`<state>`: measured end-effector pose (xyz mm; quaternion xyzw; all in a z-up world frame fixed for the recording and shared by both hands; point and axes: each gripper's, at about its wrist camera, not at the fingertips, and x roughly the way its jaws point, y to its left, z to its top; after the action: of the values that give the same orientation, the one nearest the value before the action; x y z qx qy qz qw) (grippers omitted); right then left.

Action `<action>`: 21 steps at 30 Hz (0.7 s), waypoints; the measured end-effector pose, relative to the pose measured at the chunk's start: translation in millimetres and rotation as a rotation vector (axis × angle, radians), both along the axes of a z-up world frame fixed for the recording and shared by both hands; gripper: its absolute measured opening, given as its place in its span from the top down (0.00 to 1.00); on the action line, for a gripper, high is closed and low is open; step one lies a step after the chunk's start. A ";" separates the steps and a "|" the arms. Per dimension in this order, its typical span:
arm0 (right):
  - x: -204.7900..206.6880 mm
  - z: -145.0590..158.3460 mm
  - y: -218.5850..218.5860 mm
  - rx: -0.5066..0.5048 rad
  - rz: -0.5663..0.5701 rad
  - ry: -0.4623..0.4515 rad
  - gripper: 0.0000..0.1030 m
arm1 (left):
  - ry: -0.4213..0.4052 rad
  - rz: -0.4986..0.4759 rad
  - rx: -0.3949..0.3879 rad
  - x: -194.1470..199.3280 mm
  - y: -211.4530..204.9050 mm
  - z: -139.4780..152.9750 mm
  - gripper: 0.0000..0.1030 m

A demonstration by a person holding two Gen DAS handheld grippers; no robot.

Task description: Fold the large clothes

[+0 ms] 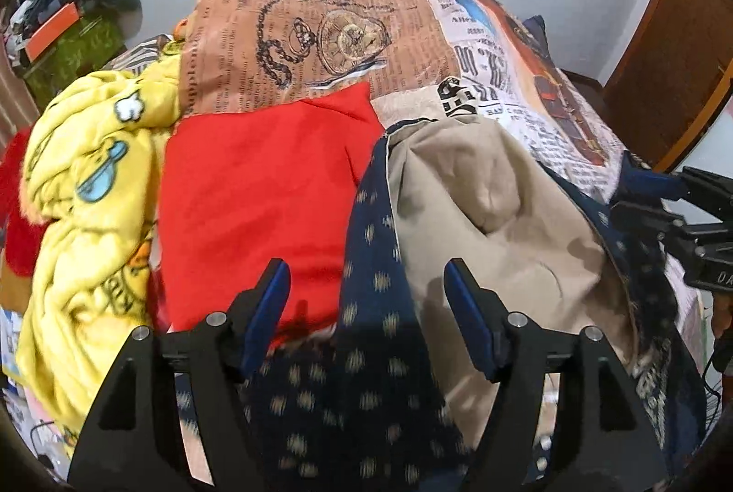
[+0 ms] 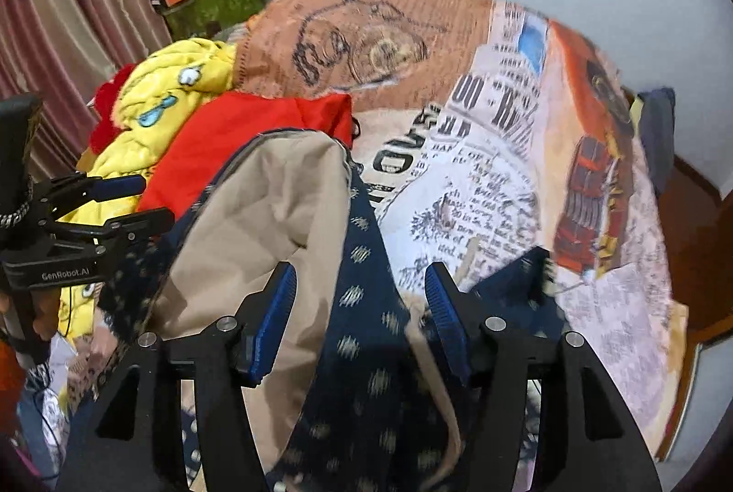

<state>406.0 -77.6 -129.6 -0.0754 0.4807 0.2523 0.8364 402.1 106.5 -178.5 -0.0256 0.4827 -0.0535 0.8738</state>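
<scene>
A navy garment with pale dots and a beige lining (image 1: 481, 208) lies crumpled on a bed covered by a newspaper-print sheet (image 1: 320, 34). My left gripper (image 1: 366, 286) is open, its blue-padded fingers (image 1: 275, 299) standing either side of the navy cloth just above it. My right gripper (image 2: 359, 295) is open too, over the same garment (image 2: 275, 208), with a navy strip running between its fingers (image 2: 442, 308). Each gripper shows in the other's view: the right one at the right edge of the left wrist view (image 1: 659, 194), the left one at the left edge of the right wrist view (image 2: 123, 203).
A red cloth (image 1: 256, 194) and a yellow cartoon-print blanket (image 1: 91, 180) lie left of the garment. A cluttered green box (image 2: 210, 2) stands at the back left by a striped curtain (image 2: 59, 24). A wooden door (image 1: 678, 47) is at the right, with a white wall behind.
</scene>
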 end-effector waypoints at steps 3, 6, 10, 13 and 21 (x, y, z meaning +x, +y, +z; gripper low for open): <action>18.4 -22.1 4.1 0.020 0.004 0.092 0.47 | 0.028 -0.003 0.002 21.1 -3.7 -15.9 0.33; 27.8 -37.2 10.5 0.018 0.015 0.150 0.47 | 0.048 -0.002 0.006 37.1 -6.0 -30.3 0.33; 35.9 -47.2 14.6 0.021 0.026 0.163 0.47 | 0.067 0.007 -0.015 51.9 -5.4 -46.2 0.35; 38.5 -46.3 13.9 0.059 0.031 0.156 0.50 | 0.078 -0.004 -0.060 56.6 -6.7 -50.4 0.59; 25.8 -24.9 3.1 0.166 0.055 0.154 0.88 | 0.002 -0.042 -0.125 32.6 -13.1 -12.9 0.92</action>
<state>431.8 -74.5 -154.5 0.0003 0.5187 0.3193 0.7931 434.7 93.3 -191.4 -0.0699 0.4798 -0.1016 0.8687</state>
